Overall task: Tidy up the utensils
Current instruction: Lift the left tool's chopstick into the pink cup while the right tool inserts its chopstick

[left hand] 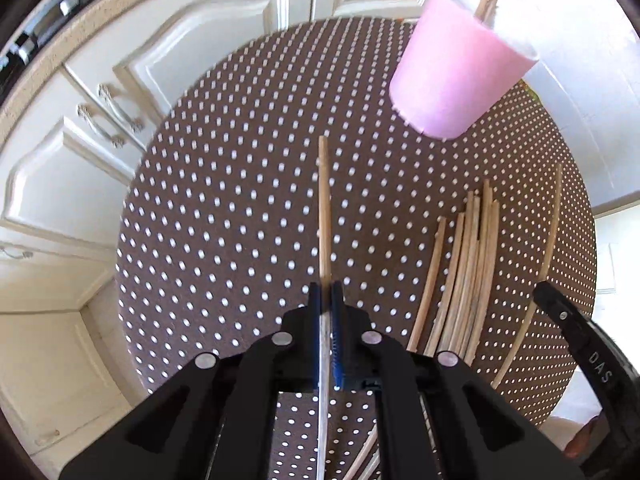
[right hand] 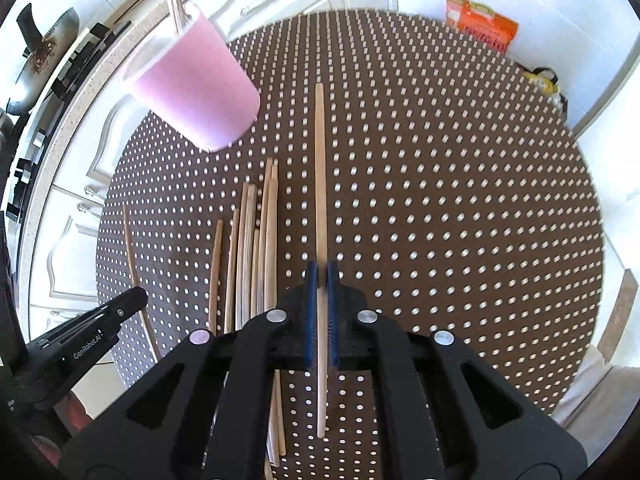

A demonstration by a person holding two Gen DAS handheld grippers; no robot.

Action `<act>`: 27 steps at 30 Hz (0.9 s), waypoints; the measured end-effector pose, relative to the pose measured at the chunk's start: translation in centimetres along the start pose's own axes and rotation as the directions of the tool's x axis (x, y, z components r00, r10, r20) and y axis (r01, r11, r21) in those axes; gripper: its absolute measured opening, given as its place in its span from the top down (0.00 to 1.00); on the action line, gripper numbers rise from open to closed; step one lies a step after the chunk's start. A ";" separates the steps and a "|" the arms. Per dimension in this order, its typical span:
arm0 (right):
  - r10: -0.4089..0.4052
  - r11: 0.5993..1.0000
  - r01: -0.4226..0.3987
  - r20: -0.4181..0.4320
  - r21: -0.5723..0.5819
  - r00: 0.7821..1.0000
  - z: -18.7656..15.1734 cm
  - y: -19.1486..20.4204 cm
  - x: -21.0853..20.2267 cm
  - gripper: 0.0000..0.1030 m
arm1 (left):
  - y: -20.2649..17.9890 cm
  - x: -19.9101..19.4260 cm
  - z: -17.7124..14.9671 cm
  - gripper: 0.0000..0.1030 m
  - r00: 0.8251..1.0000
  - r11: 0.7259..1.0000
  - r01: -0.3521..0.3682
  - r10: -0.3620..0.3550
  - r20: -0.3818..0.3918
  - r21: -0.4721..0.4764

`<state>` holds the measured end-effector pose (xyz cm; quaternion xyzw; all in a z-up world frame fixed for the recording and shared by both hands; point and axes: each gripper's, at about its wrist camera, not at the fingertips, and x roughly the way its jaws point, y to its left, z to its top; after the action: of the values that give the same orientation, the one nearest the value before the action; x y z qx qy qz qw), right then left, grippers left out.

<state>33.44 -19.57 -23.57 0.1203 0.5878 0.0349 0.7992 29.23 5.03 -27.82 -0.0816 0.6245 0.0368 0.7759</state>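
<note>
My left gripper (left hand: 326, 286) is shut on a wooden chopstick (left hand: 324, 208) that points forward above the table. My right gripper (right hand: 322, 266) is shut on another wooden chopstick (right hand: 320, 168), also pointing forward. A pink cup (left hand: 456, 68) stands at the far side of the round dotted brown table (left hand: 240, 220) with chopsticks sticking out of it; it also shows in the right wrist view (right hand: 196, 84). A bundle of several loose chopsticks (left hand: 472, 268) lies on the table between the two grippers, also in the right wrist view (right hand: 252, 248). One single chopstick (left hand: 540, 264) lies apart from the bundle.
White cabinet doors (left hand: 80, 152) surround the table at the back and left. An orange packet (right hand: 484, 26) lies on the floor beyond the table. A pan (right hand: 44, 52) sits on a stove at the far left. The other gripper's body (right hand: 80, 340) shows at each view's edge.
</note>
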 end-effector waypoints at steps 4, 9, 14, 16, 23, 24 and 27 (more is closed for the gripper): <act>0.016 1.000 -0.016 0.040 0.004 0.999 0.8 -0.2 -2.2 0.95 | -1.3 -1.9 0.7 0.94 0.999 1.000 0.006 -0.008 0.052 0.027; -0.018 1.000 0.020 0.084 -0.020 0.996 1.7 0.1 -4.8 0.95 | -2.3 -4.7 0.7 0.94 0.988 0.995 -0.029 0.014 0.152 0.094; -0.017 0.999 0.022 0.166 -0.028 0.986 2.8 0.5 -7.7 0.95 | -3.5 -7.5 0.2 0.94 0.971 0.993 -0.029 0.000 0.241 0.118; -0.025 0.999 0.032 0.199 -0.029 0.980 3.6 0.7 -9.0 0.95 | -3.8 -8.7 0.6 0.94 0.961 0.992 -0.015 -0.020 0.275 0.122; -0.001 1.000 0.009 0.308 -0.026 0.951 5.4 2.4 -12.3 0.95 | -4.3 -12.2 2.7 0.94 0.923 0.994 0.025 -0.063 0.381 0.106; 0.002 1.000 0.007 0.321 -0.028 0.947 5.8 2.6 -12.7 0.95 | -4.3 -12.5 3.1 0.94 0.919 0.994 0.029 -0.068 0.389 0.104; 0.014 1.000 -0.005 0.354 -0.027 0.935 6.8 3.3 -13.6 0.95 | -4.3 -14.2 4.3 0.94 0.901 0.994 0.050 -0.087 0.424 0.099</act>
<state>35.99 -20.08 -8.20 0.1171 0.4330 0.0242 0.8934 30.97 2.21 -12.75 -0.0602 0.4369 -0.0002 0.8975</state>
